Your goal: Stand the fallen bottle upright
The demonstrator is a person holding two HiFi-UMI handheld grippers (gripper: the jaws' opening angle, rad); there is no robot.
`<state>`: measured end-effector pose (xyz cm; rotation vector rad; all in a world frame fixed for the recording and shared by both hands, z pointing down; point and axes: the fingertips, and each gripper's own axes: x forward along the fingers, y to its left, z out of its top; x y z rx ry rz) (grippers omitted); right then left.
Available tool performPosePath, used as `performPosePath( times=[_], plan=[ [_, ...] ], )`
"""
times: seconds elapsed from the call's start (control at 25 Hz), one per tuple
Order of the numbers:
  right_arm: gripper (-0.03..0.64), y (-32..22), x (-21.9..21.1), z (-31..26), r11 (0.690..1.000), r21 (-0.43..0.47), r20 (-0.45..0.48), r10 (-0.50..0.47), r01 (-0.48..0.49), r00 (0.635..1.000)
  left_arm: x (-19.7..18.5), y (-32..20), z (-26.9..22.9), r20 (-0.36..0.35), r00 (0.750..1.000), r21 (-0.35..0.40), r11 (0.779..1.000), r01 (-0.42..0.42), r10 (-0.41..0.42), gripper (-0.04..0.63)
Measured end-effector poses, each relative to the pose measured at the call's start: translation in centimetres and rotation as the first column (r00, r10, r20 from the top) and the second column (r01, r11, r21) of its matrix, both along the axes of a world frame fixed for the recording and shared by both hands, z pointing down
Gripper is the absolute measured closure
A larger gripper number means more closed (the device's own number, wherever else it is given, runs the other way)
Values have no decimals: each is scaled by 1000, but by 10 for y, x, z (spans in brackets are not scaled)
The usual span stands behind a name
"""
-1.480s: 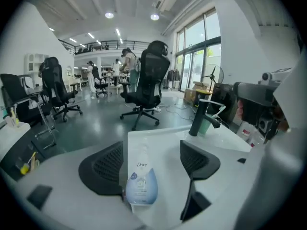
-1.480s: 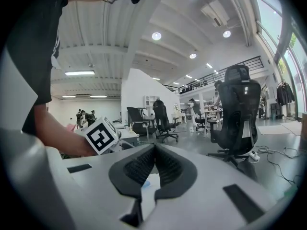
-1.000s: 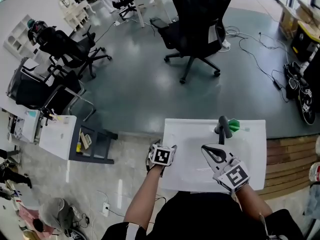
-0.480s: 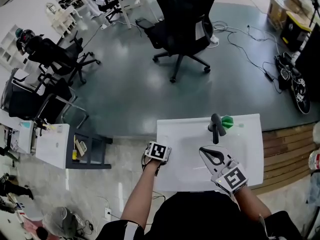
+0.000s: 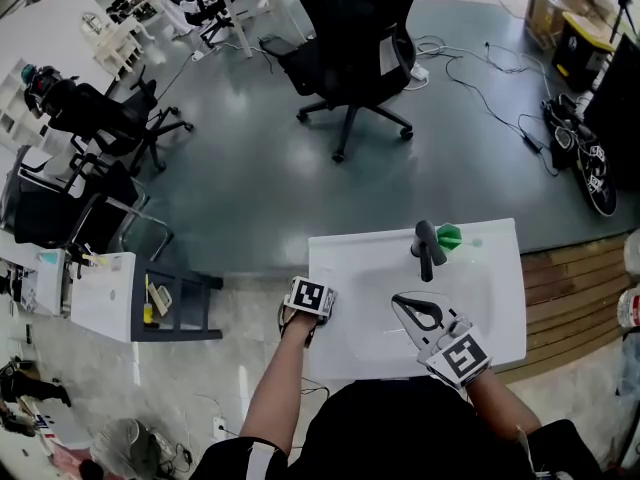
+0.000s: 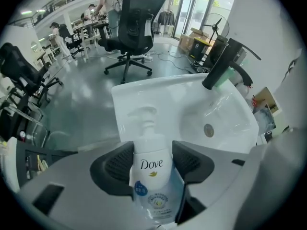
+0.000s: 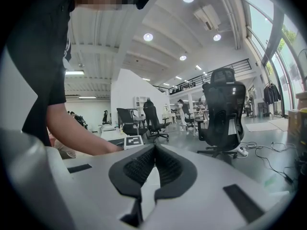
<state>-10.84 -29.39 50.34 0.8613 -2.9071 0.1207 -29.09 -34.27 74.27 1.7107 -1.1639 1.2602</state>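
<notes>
Person is wearing a plain black short-sleeved top point(image 5: 400, 423). A white stripe point(image 5: 262, 458) is showing on the left sleeve near its hem. In the right gripper view, that black sleeve point(image 7: 45, 56) is ending above the elbow.

The bottle point(image 6: 152, 169) is showing white with blue lettering and a blue badge. The sink point(image 5: 340, 278) is showing white, the faucet point(image 5: 426, 251) black, and the object point(image 5: 449, 236) beside it green.

Bottle point(image 6: 152, 171) on sink point(image 6: 144, 92), left of faucet point(image 6: 225, 63)
</notes>
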Motion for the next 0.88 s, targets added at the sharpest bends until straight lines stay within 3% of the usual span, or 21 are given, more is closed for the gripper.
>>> performPosePath(
  times=[0.16, 0.64, 0.72, 0.88],
  plan=[
    [601, 3, -3, 1, 1000, -6, 6, -1, 1, 1000, 6, 4, 5, -24, 1000, -19, 1000, -19, 19, 330],
    [601, 12, -4, 1, 1000, -7, 9, -13, 13, 1000, 11, 1, 18, -11, 998, -44, 997, -62, 62, 336],
    [601, 14, -2, -1, 1000, 5, 5, -10, 10, 1000, 12, 1, 14, -25, 998, -29, 998, -54, 54, 339],
    [601, 14, 4, -1, 1000, 8, 7, -1, 0, 1000, 8, -2, 11, 10, 999, 20, 998, -53, 52, 341]
  ],
)
